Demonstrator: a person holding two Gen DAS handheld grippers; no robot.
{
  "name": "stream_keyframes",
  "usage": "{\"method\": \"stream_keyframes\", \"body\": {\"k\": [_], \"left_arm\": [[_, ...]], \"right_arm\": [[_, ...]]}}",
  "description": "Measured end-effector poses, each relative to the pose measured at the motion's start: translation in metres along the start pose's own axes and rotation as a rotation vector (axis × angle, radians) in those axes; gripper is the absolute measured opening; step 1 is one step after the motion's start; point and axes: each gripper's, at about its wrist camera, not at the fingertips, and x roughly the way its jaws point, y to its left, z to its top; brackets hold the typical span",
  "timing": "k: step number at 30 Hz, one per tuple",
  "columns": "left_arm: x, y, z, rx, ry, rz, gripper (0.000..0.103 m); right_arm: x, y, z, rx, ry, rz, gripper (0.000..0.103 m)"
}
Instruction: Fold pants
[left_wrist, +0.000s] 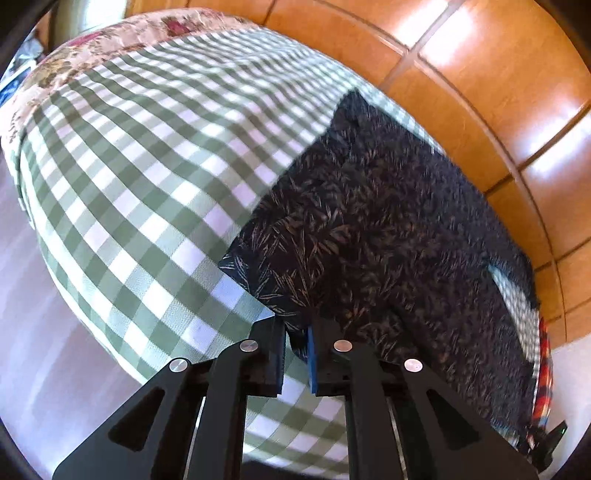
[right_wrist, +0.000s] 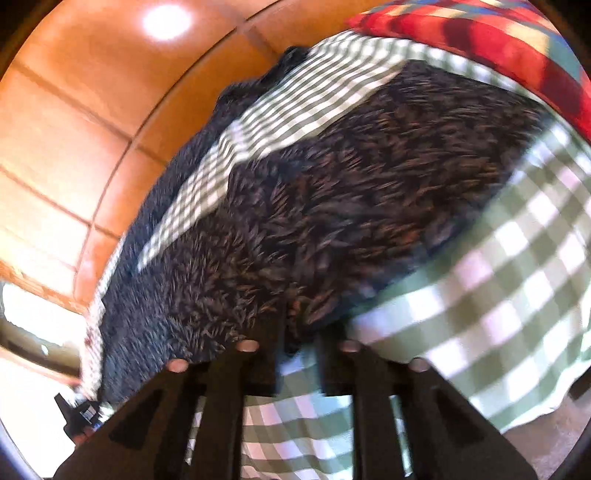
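Glossy orange-brown floor tiles (left_wrist: 480, 74) with pale grout lines surround a surface covered by a woven green-and-white gingham cloth (left_wrist: 147, 184); a floral fabric (left_wrist: 110, 40) lies at its far end, and a red plaid fabric (right_wrist: 480, 40) lies along another edge. On the cloth lie the pants (left_wrist: 369, 229), a dark navy fabric printed with fine tan leaf shapes, spread long and partly draped over the surface edge. The left gripper (left_wrist: 295, 332) has its blue-padded fingers (left_wrist: 313, 354) narrowly set, pinching a corner of the pants hem. The right gripper (right_wrist: 299, 332) is motion-blurred; its black fingers (right_wrist: 273, 332) are narrowly spaced at a pants edge, with fabric between them.
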Motion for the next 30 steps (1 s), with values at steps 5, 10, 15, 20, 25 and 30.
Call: {"method": "stream_keyframes", "body": {"k": [5,10,15,20,25,30], "left_arm": [[-0.023,-0.007,0.008,0.026,-0.091,0.09,0.033],[-0.039,-0.033,0.009,0.12,-0.171,0.052,0.033],[-0.019,-0.079,-0.01,0.309,-0.11,0.012,0.033],[0.026,-0.075,-0.026,0.34,0.024,0.088,0.033],[0.008,-0.071,-0.009,0.289,0.021,-0.021,0.033],[-0.012,-0.061,0.036,0.173,-0.064,-0.102,0.044]], "right_arm": [[-0.024,-0.047,0.038,0.185,-0.165,-0.068,0.055],[-0.016,-0.071,0.073,0.252,-0.214,-0.181,0.034],[-0.037,-0.052,0.073,0.082,-0.286,-0.328,0.005],[-0.025,-0.065,0.057,0.018,-0.213,-0.496,0.007],[-0.042,-0.059,0.053,0.038,-0.281,-0.498,0.047],[-0.048,0.0,0.057,-0.094,-0.357,-0.423,0.067]]}}
